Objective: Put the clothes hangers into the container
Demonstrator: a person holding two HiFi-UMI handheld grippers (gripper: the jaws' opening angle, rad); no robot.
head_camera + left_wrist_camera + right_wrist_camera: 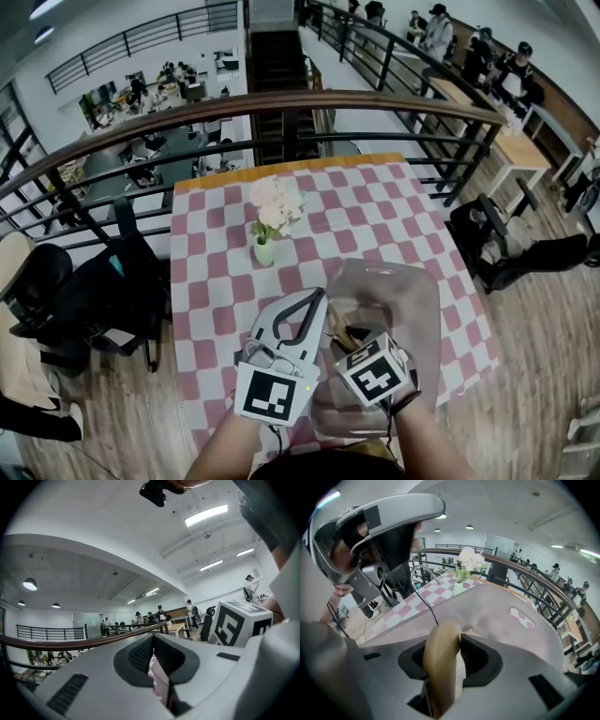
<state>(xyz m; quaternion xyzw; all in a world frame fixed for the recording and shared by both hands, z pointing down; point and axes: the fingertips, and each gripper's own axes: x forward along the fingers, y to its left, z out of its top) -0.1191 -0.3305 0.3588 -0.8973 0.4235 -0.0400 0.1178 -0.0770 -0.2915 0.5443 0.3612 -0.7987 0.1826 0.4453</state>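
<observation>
We see a smooth, curved wooden hanger (440, 667) with a thin wire hook, lying loosely between our right gripper's (449, 641) parted ribbed jaws, over the clear plastic container (398, 281), at 5 o'clock from the flower vase (264, 251) on the checked desk (375, 202), left gripper (316, 293) pinched closed.

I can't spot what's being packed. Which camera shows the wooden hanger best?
The right gripper view: the wooden hanger stands large between the jaws, wire hook included. The head view shows only a brown sliver; the left gripper view shows none of it.
</observation>
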